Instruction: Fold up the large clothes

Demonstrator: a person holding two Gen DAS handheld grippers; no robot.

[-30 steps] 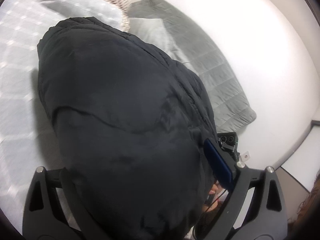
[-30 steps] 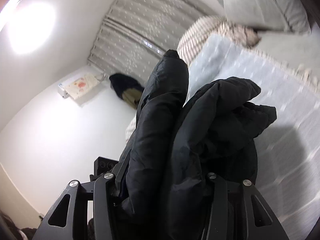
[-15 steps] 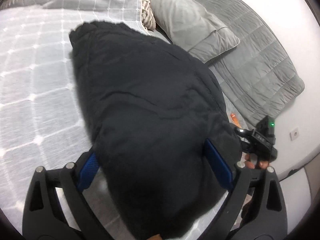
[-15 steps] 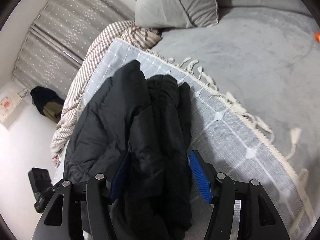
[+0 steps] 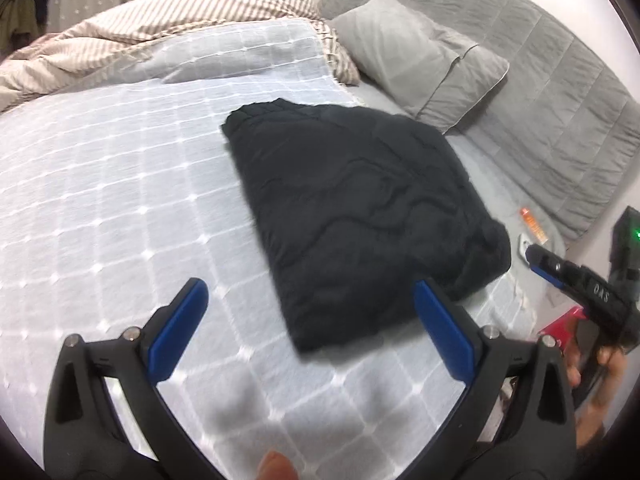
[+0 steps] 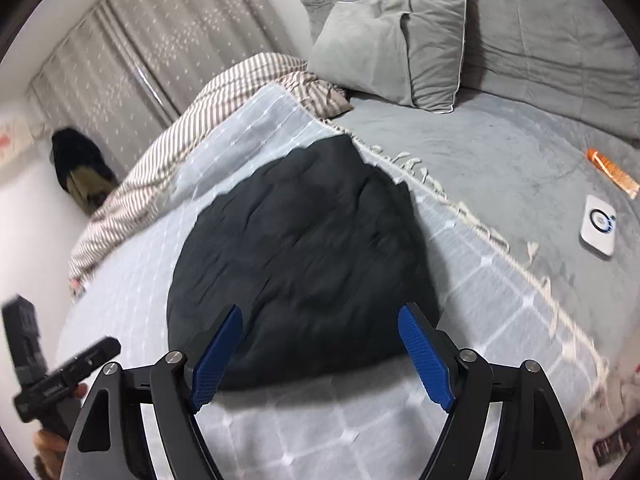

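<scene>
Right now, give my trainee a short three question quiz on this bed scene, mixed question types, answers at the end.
1. True or false: the jacket lies folded on the checked blanket.
2. Multiple choice: between the left gripper pads is A) a sleeve, B) nothing gripped, C) the pillow.
3. Short answer: what small orange thing lies on the grey sheet near the white device?

Key: 1 true. 2 B; its jaws are opening, as are the right gripper jaws, with the jacket lying free beyond both. 3 an orange tube.
</scene>
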